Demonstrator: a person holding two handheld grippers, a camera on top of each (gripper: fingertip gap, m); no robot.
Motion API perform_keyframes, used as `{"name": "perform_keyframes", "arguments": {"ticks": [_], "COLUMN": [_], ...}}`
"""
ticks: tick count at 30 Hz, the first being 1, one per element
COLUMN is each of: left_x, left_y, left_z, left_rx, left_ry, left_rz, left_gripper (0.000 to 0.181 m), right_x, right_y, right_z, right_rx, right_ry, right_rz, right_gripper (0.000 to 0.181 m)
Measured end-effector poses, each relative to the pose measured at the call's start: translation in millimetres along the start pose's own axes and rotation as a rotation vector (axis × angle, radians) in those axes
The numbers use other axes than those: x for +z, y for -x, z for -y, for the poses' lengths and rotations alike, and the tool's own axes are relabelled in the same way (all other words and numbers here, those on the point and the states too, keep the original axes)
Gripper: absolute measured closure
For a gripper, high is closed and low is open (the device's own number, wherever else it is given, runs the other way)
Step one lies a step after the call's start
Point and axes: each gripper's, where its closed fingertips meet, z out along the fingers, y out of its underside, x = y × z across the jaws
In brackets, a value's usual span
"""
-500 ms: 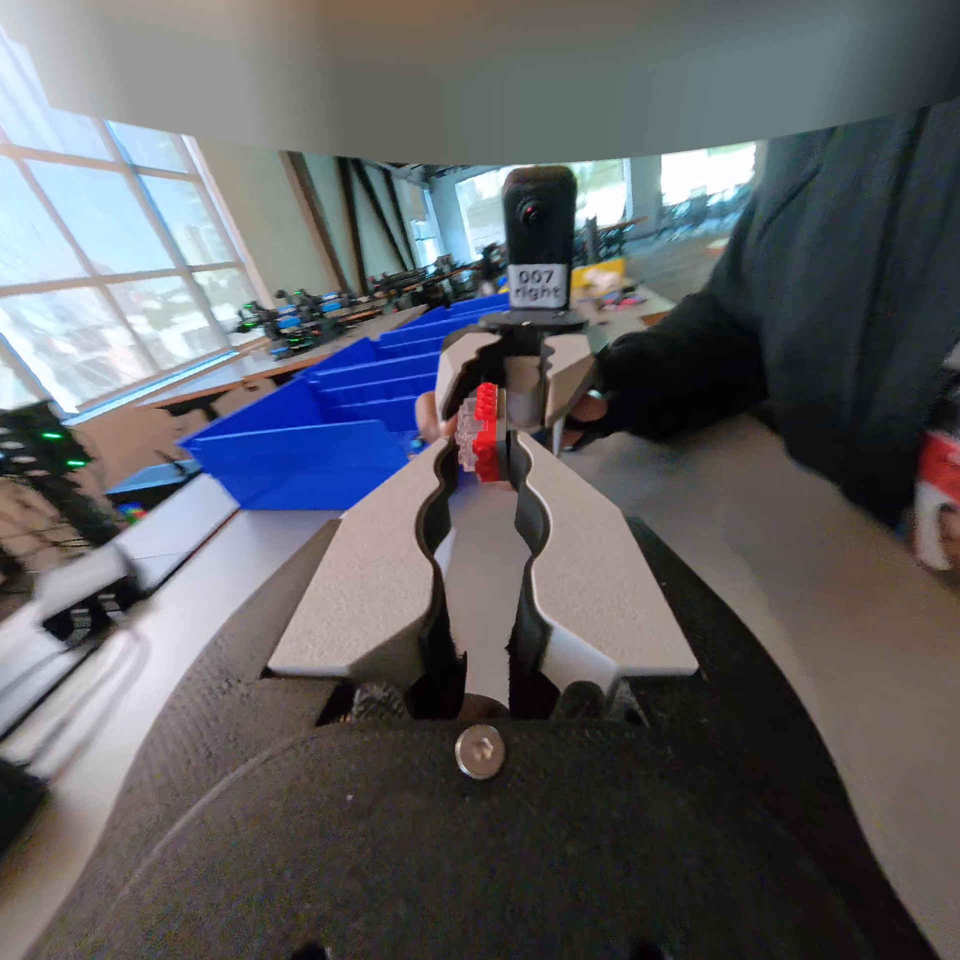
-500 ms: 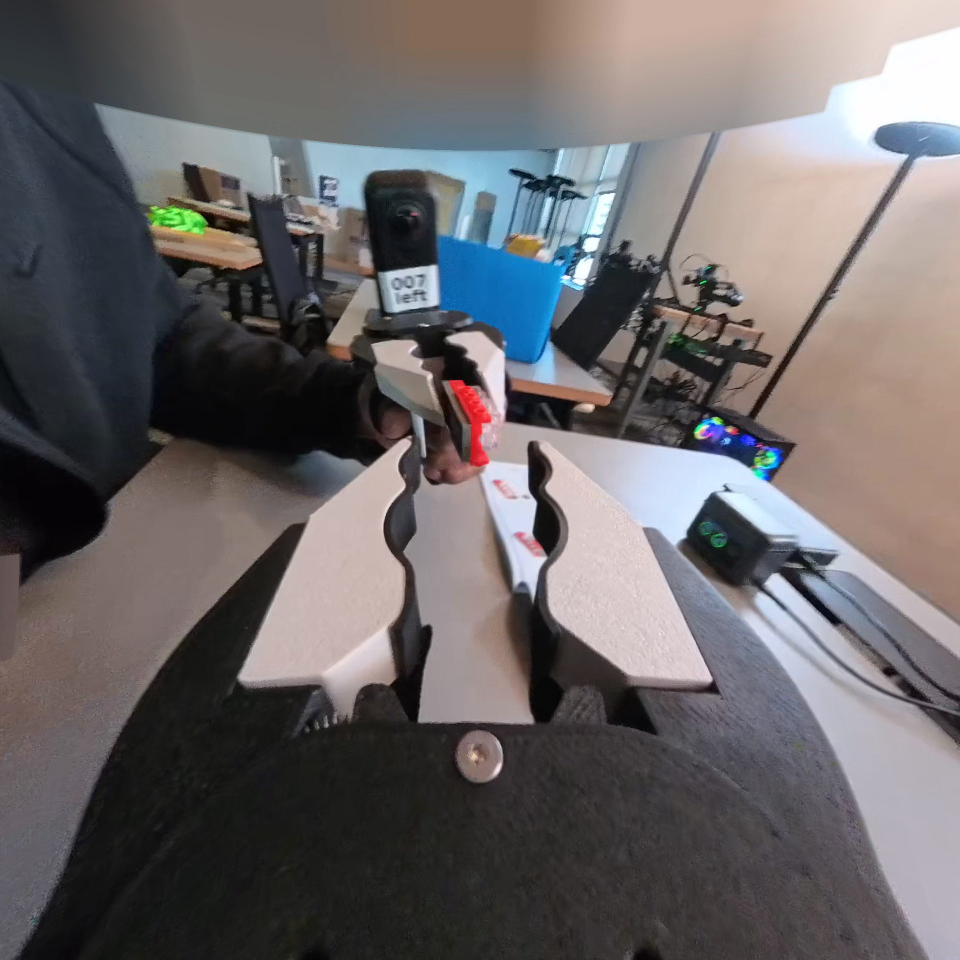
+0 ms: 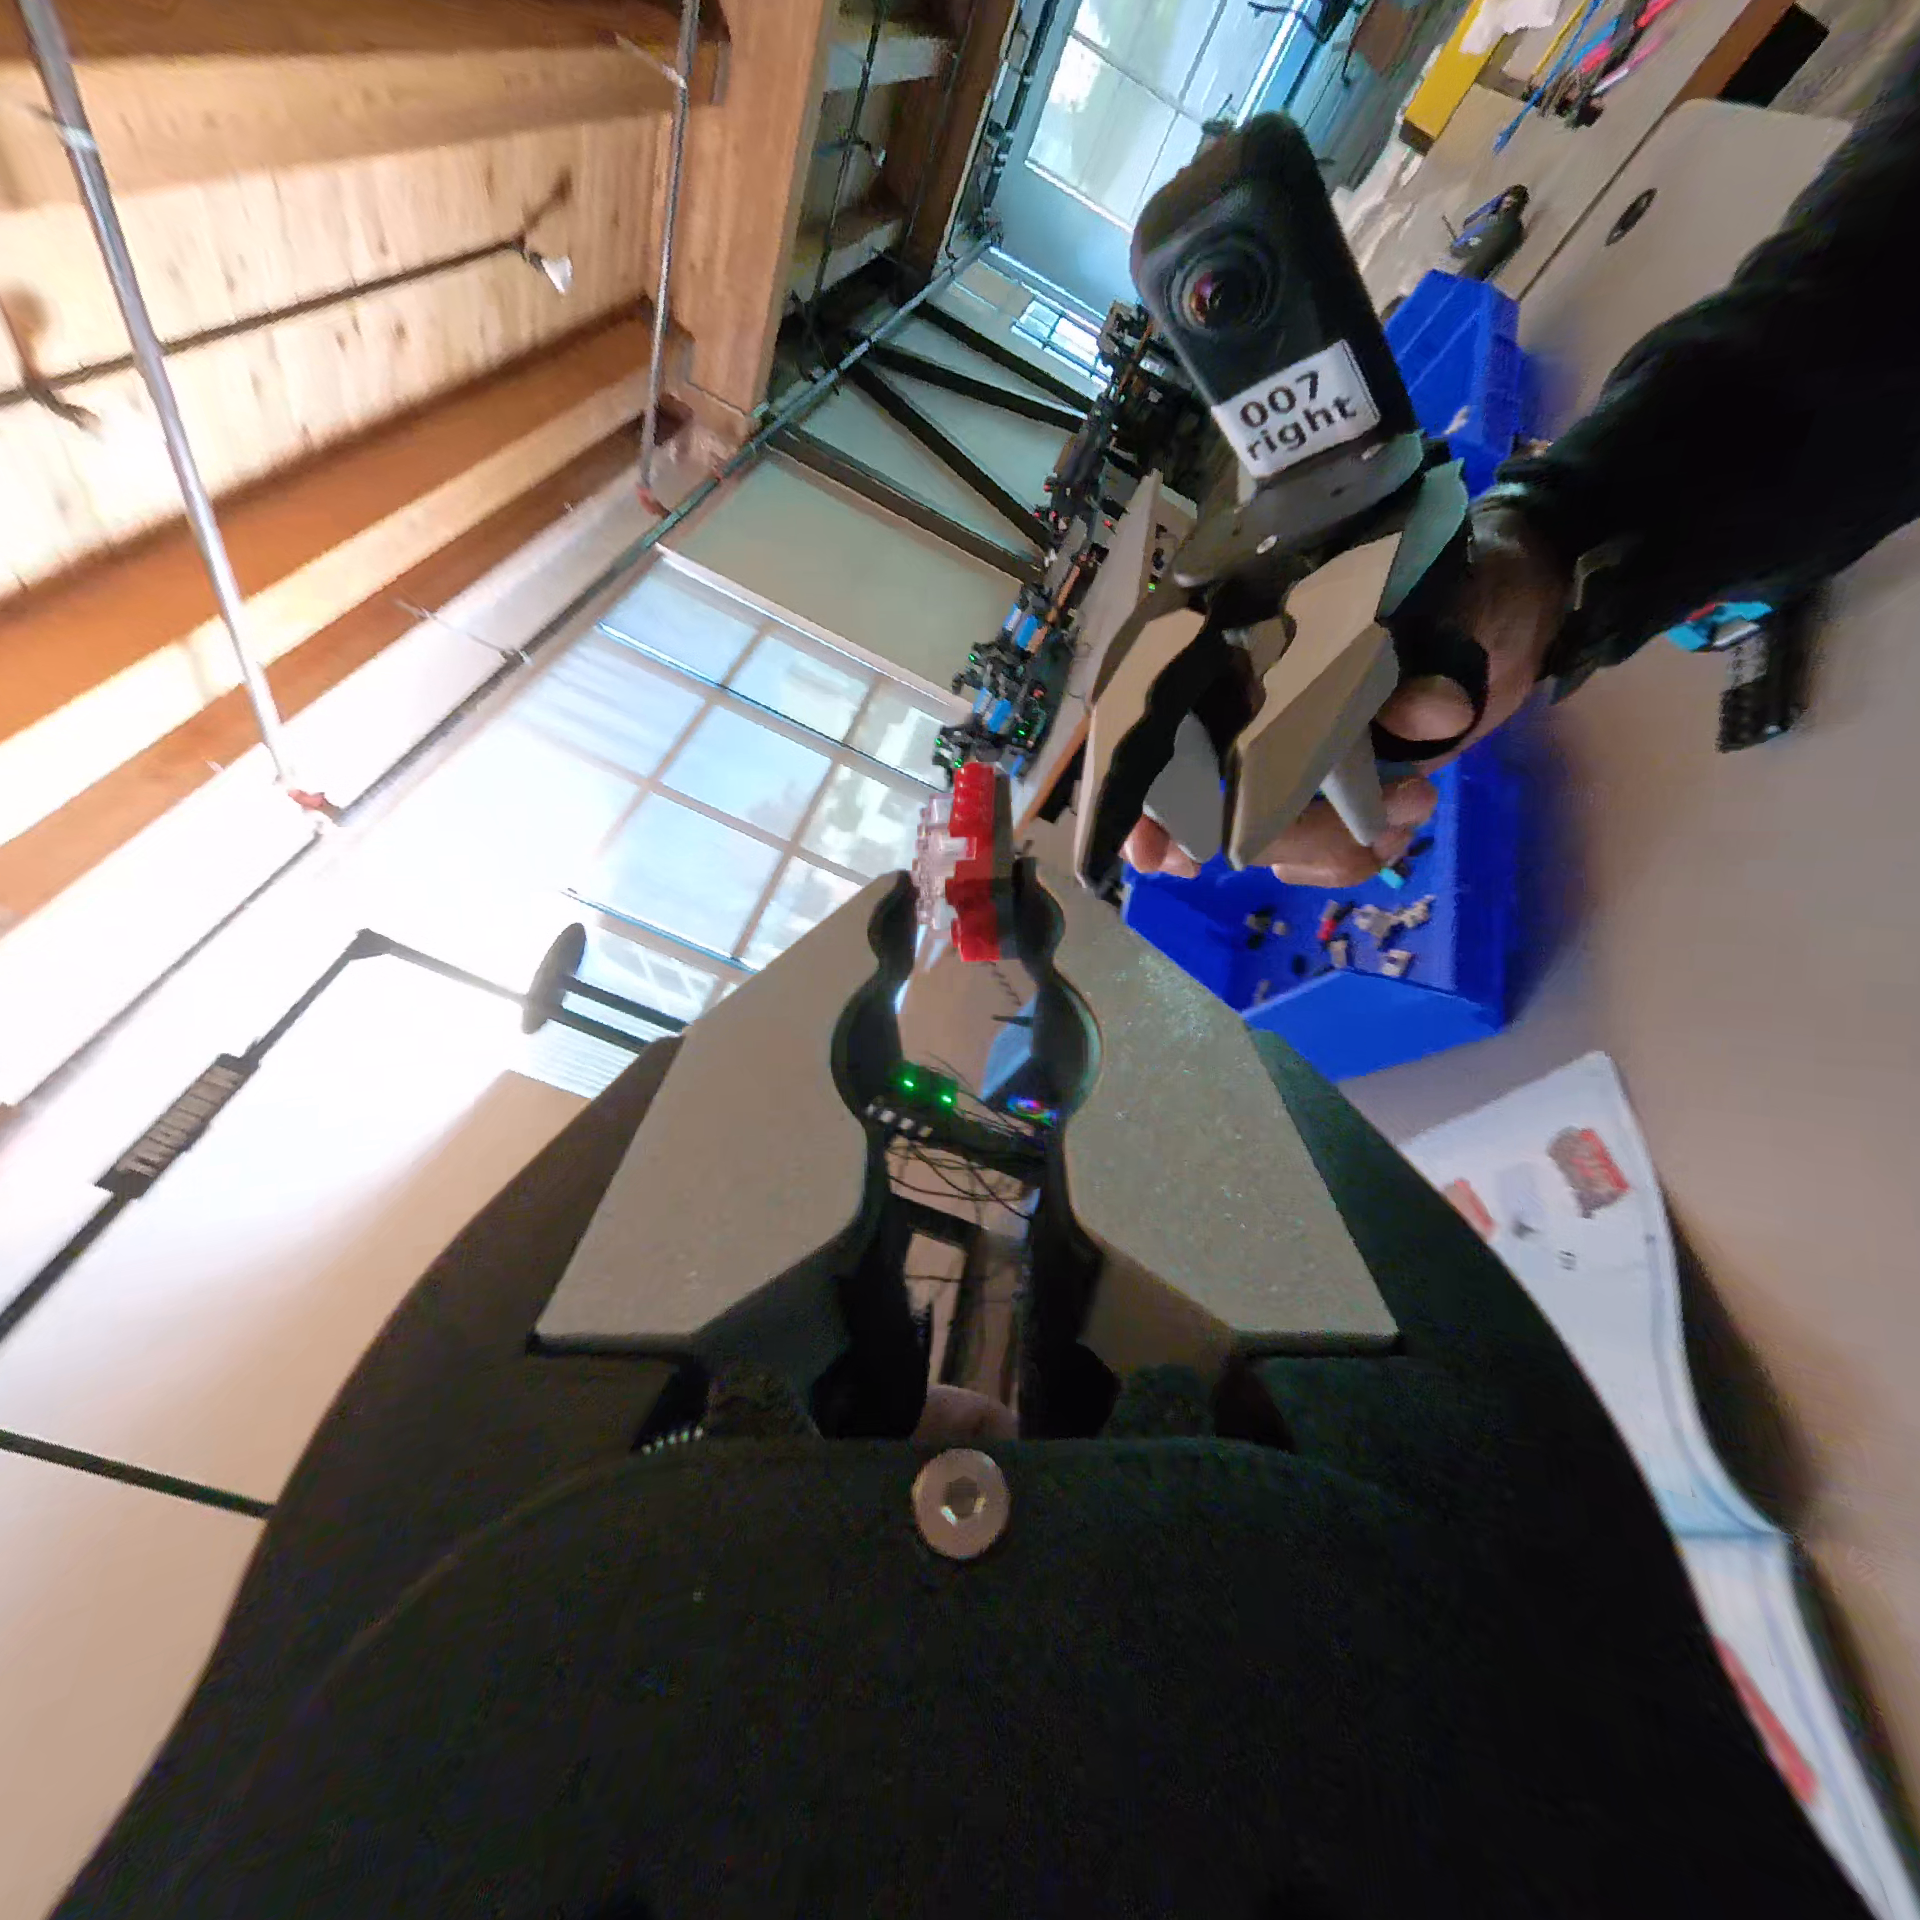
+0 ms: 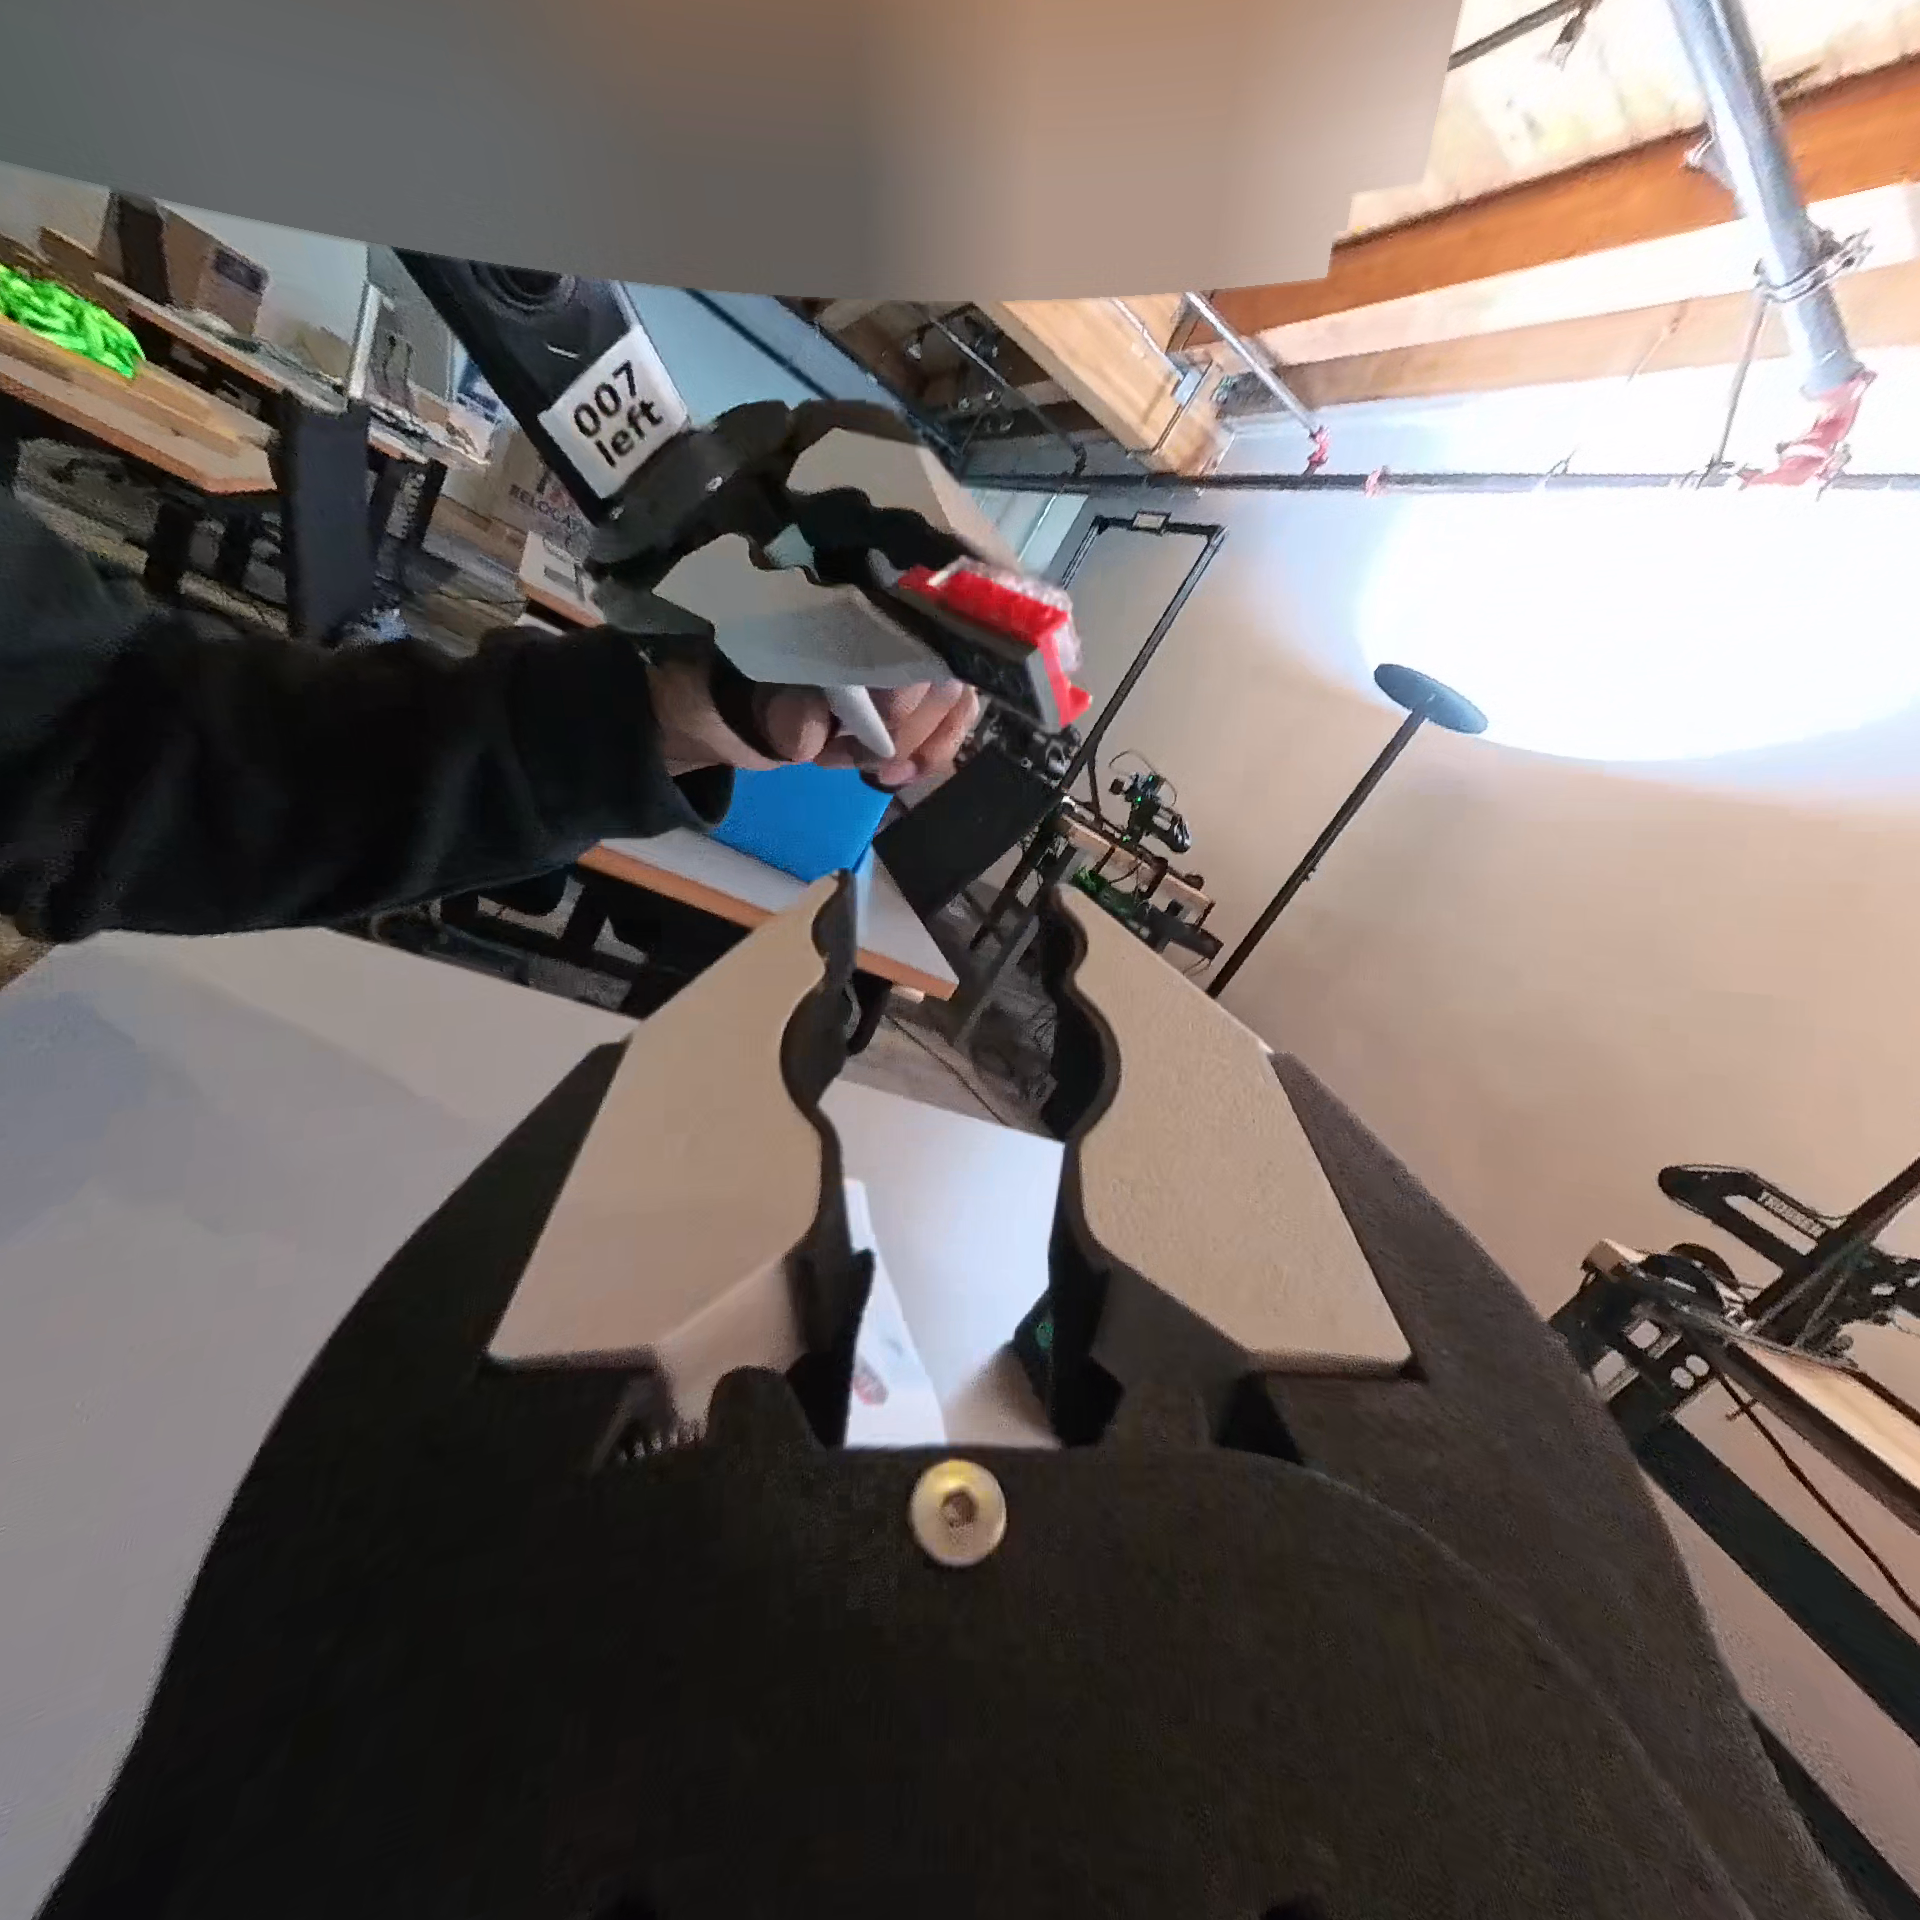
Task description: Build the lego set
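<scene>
My left gripper [image 3: 964, 894] is shut on a small lego assembly [image 3: 971, 842] of red, clear and dark pieces, held up in the air at its fingertips. The left wrist view is rolled sideways. In the right wrist view the left gripper [image 4: 966, 634] shows up and to the left, with the lego assembly [image 4: 997, 608] sticking out of its tips. My right gripper [image 4: 951, 904] is open and empty, below the assembly and apart from it. In the left wrist view the right gripper [image 3: 1169, 862] shows at the upper right, a little way from the assembly.
A blue bin [image 3: 1455, 997] with loose small pieces stands on the table [image 3: 1714, 935]. An instruction booklet [image 3: 1558, 1195] lies near it and shows between my right fingers [image 4: 883, 1299]. A person's dark sleeve [image 4: 312, 748] reaches in from the left. A floor lamp [image 4: 1423, 717] stands behind. Left tips to right tips: about 5 centimetres.
Both grippers have tilted upward and the left one has rolled sideways with the assembly. The right gripper, close to the assembly before, now sits apart from it.
</scene>
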Motion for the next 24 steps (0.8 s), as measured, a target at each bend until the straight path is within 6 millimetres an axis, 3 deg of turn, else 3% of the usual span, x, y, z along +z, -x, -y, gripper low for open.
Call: {"name": "perform_keyframes", "arguments": {"ticks": [6, 12, 19, 24], "left_x": [-1.2, -1.5, -0.7, 1.0], "left_y": [33.2, 45.8, 31.6, 8.4], "left_z": [31.2, 45.0, 36.3, 28.8], "left_rx": [0.053, 0.086, 0.087, -0.006], "left_ry": [-0.088, -0.124, -0.099, -0.12], "left_rz": [0.054, 0.068, 0.051, -0.05], "left_gripper": [0.162, 0.162, 0.162, 0.162], "right_x": [5.2, 7.4, 9.9, 11.1], "right_y": [-9.8, -16.3, -22.1, -10.7], "right_z": [26.9, 48.1, 62.1, 63.7], "right_rx": [-0.016, -0.027, -0.015, -0.06], "right_ry": [-0.042, -0.099, -0.126, -0.153], "right_rz": [-0.033, -0.042, -0.052, 0.022], "right_gripper": [0.15, 0.152, 0.152, 0.151]}}
